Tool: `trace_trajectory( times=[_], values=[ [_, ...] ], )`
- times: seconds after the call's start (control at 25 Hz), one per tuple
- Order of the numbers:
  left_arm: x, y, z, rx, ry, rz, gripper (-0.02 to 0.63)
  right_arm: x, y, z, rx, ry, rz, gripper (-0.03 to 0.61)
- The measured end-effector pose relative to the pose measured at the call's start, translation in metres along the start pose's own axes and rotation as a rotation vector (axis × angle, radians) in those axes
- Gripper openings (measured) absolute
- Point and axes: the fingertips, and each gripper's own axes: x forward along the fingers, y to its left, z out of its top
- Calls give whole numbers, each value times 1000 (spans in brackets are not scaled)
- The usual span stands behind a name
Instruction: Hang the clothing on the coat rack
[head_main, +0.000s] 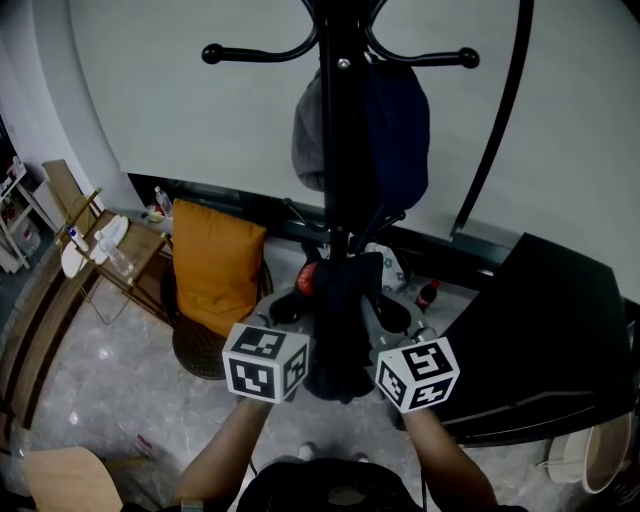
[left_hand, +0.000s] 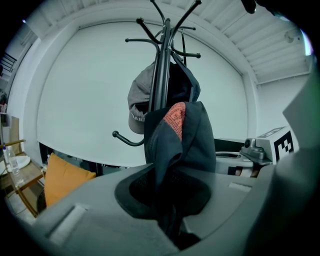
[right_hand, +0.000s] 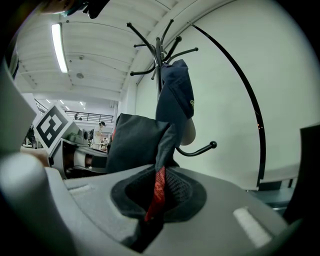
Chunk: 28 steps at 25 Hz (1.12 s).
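Limp dark cloth garment (head_main: 340, 325), red-trimmed

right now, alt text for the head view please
The left gripper and right gripper pinch a dark garment in front of a black coat rack that already carries a grey cap. An orange cushion is at left.

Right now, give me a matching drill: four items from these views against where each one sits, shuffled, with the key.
Items:
1. grey cap
2. navy cap
3. dark garment
4. orange cushion

Places:
A. clamped by the left gripper and the right gripper
B. on the chair
C. hanging left of the rack pole in the head view
D. hanging right of that pole

Pairs: 1-C, 2-D, 3-A, 4-B
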Motion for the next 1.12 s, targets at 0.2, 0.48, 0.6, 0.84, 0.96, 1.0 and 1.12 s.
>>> trace_trajectory(
  times=[0.2, 0.48, 0.6, 0.84, 0.96, 1.0, 1.12],
  values=[
    [5, 3, 4, 0, -9, -10, 32, 9, 0, 2, -3, -1, 3, 29],
    [12, 6, 4, 2, -12, -21, 34, 18, -2, 0, -1, 1, 3, 29],
    [15, 6, 5, 2, -13, -27, 34, 22, -4, -1, 1, -1, 2, 29],
    [19, 9, 3, -3, -14, -37, 34, 28, -8, -4, 16, 0, -7, 29],
    [21, 9, 1, -5, -12, -40, 34, 31, -9, -6, 17, 5, -10, 29],
    [22, 10, 1, -5, -12, -41, 34, 31, -9, -6, 18, 6, -11, 29],
    [25, 10, -1, -8, -8, -41, 32, 33, -11, -9, 19, 10, -13, 29]
  ],
)
